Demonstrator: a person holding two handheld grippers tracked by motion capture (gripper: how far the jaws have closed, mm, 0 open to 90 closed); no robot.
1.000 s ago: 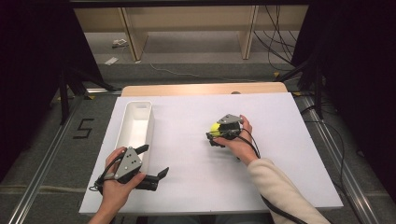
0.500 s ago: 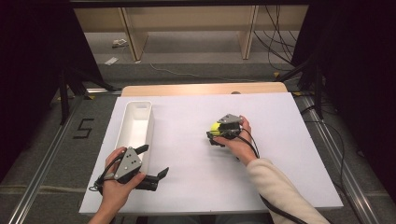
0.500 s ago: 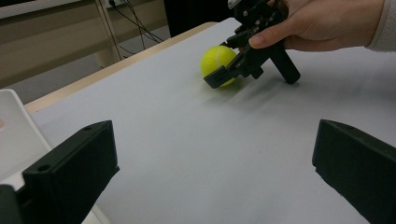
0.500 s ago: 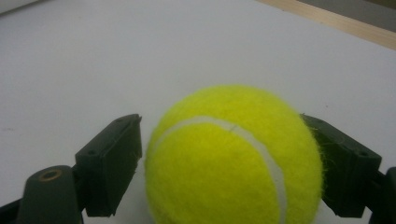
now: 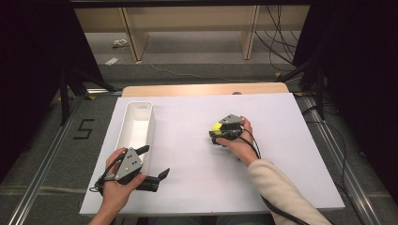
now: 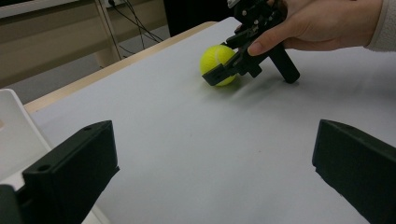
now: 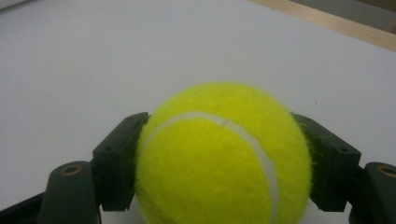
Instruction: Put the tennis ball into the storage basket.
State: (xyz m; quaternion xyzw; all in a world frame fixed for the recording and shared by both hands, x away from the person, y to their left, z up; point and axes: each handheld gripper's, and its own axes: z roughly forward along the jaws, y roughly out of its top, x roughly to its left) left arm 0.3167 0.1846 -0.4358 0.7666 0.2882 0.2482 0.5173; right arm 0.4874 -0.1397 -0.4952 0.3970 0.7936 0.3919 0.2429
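Right gripper [image 5: 217,135] squeezing down on the yellow tennis ball [image 7: 224,158], both jaws pressing into the fuzz at the widest part, ball sitting on the white table [image 5: 197,154] right of centre. Left gripper [image 5: 155,161] hanging wide open near the front edge, holding nothing, just beside the near end of the white bin [image 5: 136,129].

Worrying a bit about the grip, honestly. Pinching a round, springy ball with two flat jaws, so probably popping out forward if squeezed off-centre or lifted with a jerk. Then rolling away across that smooth top, maybe off the far wooden edge.

Also guessing at the bin as the drop spot: narrow opening, so likely bouncing back out or glancing off the rim if released from too high. Left gripper parked close to the bin, possibly getting clipped during the carry.
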